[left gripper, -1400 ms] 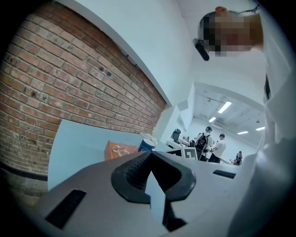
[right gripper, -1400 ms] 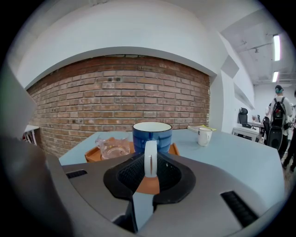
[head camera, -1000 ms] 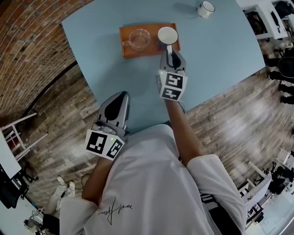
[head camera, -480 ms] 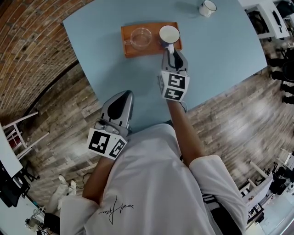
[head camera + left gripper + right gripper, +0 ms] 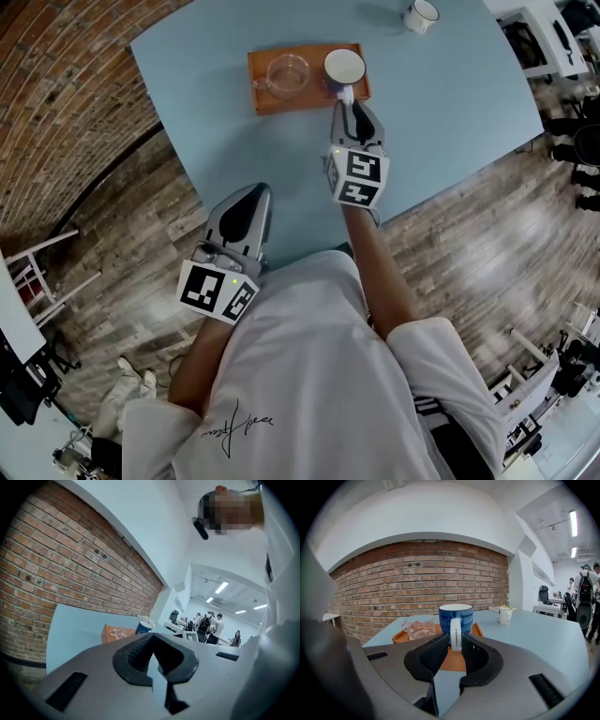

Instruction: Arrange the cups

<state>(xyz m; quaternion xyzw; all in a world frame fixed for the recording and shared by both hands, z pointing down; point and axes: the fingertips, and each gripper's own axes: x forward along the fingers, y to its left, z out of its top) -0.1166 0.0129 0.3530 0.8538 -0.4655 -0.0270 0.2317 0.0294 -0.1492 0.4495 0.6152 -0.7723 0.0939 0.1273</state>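
Note:
An orange tray [image 5: 262, 97] lies at the far side of the light blue table [image 5: 441, 112]. A clear glass cup [image 5: 286, 73] stands on its left half. A blue mug [image 5: 343, 66] with a white inside is at the tray's right end. My right gripper [image 5: 345, 97] is shut on the mug's white handle [image 5: 455, 633]. In the right gripper view the blue mug [image 5: 455, 613] is upright with the glass cup [image 5: 421, 626] to its left, and my right gripper [image 5: 455, 641] hides its base. My left gripper [image 5: 253, 192] hangs shut and empty at the table's near edge; in its own view, my left gripper [image 5: 152, 641] points at the distant tray [image 5: 117, 633].
A small white mug [image 5: 421, 15] stands alone at the table's far right corner, also the white mug [image 5: 504, 615] right of the tray. A brick wall [image 5: 66, 84] curves round the left. Wooden floor, a white stool [image 5: 33, 272] and desks with people [image 5: 206, 625] lie beyond.

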